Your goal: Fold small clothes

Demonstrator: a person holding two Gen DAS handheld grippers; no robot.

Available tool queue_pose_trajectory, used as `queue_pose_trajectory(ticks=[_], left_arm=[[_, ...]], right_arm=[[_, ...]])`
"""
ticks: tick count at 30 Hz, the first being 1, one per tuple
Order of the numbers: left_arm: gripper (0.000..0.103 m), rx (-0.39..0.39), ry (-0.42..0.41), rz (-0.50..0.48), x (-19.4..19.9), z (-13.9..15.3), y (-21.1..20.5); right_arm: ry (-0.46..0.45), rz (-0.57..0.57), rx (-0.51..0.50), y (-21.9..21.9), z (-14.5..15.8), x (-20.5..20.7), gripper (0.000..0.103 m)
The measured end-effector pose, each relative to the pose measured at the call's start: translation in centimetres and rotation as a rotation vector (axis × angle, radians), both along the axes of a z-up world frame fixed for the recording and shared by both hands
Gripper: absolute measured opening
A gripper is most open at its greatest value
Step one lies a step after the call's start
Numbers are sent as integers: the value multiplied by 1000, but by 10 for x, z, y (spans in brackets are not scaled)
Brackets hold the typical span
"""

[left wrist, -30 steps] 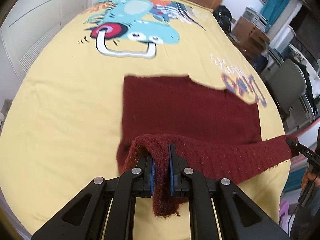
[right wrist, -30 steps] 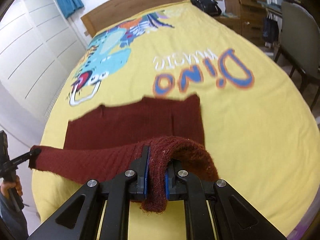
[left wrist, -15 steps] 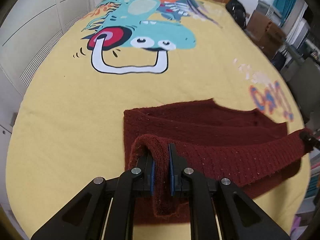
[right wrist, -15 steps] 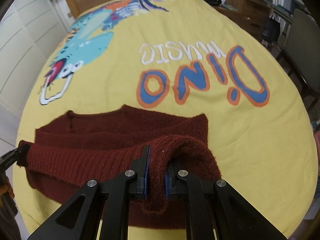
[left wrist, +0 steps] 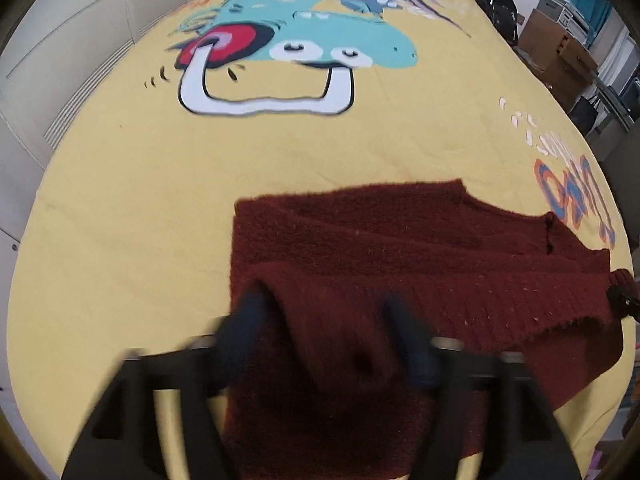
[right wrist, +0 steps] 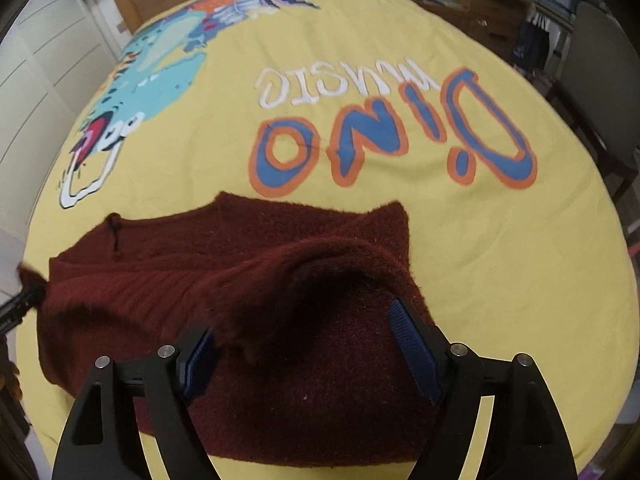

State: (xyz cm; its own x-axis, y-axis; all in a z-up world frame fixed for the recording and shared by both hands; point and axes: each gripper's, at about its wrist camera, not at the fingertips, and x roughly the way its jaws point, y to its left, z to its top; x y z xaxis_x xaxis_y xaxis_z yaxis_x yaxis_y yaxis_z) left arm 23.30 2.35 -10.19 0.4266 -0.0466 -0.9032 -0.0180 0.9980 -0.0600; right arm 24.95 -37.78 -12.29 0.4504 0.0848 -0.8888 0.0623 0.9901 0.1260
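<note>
A dark red knitted garment (left wrist: 400, 248) lies folded over on the yellow bedspread (left wrist: 120, 200); it also shows in the right wrist view (right wrist: 224, 248). My left gripper (left wrist: 328, 336) is open, its blurred blue-padded fingers (left wrist: 248, 320) spread either side of the folded edge, which drapes loose between them. My right gripper (right wrist: 308, 344) is open too, its blue pads (right wrist: 412, 340) wide apart over the other end of the same edge, which lies slack on the lower layer.
The bedspread (right wrist: 500, 248) carries a dinosaur print (left wrist: 304, 32) and "DINO MUSIC" lettering (right wrist: 392, 136). White wardrobe doors (left wrist: 60, 40) stand on the left. A chair (right wrist: 600, 80), boxes (left wrist: 560, 44) and a dark bag (left wrist: 500, 4) stand past the bed's right side.
Both grippers carried the garment's near edge forward over the rest, then opened. The edge has dropped from the jaws onto the lower layer.
</note>
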Motion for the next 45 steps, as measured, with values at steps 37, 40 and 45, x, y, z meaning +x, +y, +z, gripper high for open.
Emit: queue_pose_trajectory(ticks=[37, 40, 45], left_arm=[[102, 82, -71, -166, -72, -59, -48], [102, 93, -77, -175, -74, -57, -34], [102, 39, -50, -150, -72, -63, -19]], right_arm=[[-54, 115, -108, 34, -68, -63, 103], [-50, 86, -107, 20, -67, -66, 103], [-36, 64, -87, 12, -73, -69, 103]])
